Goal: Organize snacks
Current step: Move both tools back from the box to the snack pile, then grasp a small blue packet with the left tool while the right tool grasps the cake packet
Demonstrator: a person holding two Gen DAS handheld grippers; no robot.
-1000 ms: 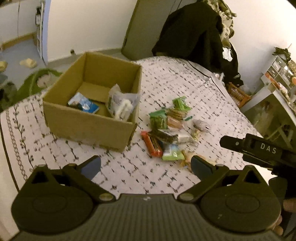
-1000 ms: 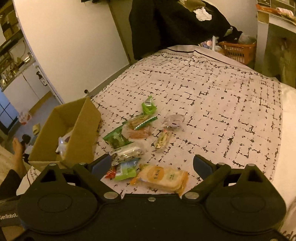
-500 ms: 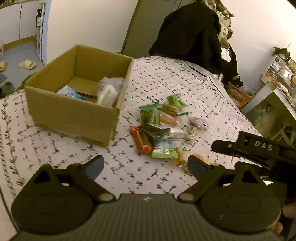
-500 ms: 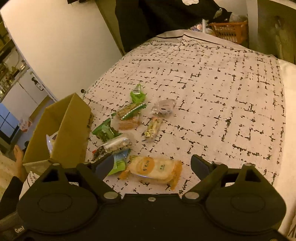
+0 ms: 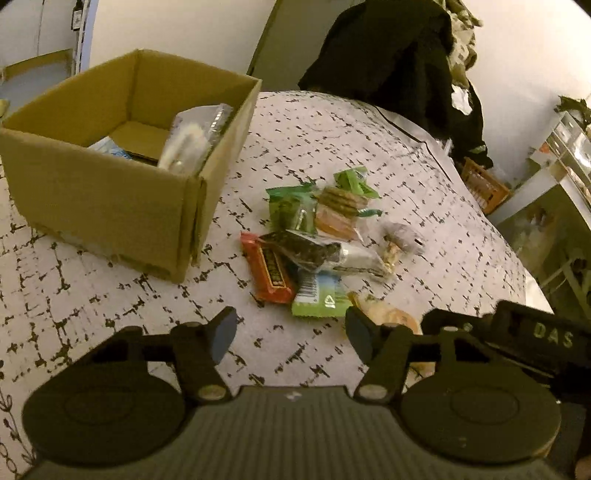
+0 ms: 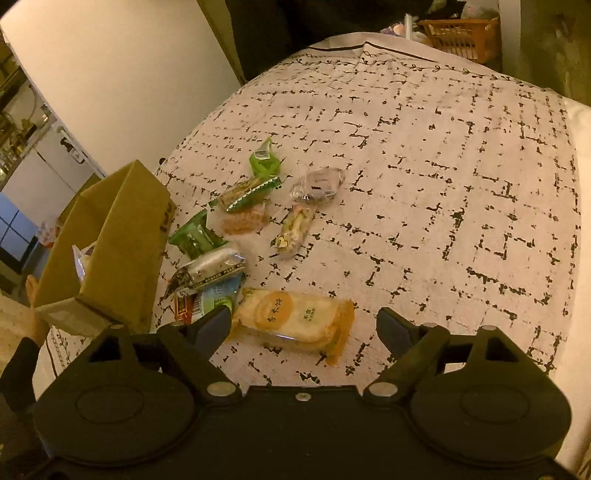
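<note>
A pile of snack packets lies on the patterned bedspread (image 6: 424, 155). An open cardboard box (image 5: 110, 199) stands left of the pile with a clear bag (image 5: 192, 140) and a blue packet inside. My left gripper (image 5: 291, 332) is open and empty, just short of the red bar (image 5: 271, 273) and the green packet (image 5: 321, 299). My right gripper (image 6: 303, 326) is open, its jaws either side of the near end of the yellow cracker pack (image 6: 295, 321), which lies on the bedspread. The box (image 6: 118, 251) also shows at left in the right wrist view.
Dark clothes (image 5: 399, 70) hang beyond the bed's far end. An orange basket (image 6: 461, 33) and shelving (image 5: 565, 155) stand to the right. The other gripper's body (image 5: 517, 339) shows at the lower right of the left wrist view. Bare bedspread lies right of the pile.
Both grippers have moved forward and lower toward the pile. The right one has come down around the yellow cracker pack; the left one has shifted right of the box.
</note>
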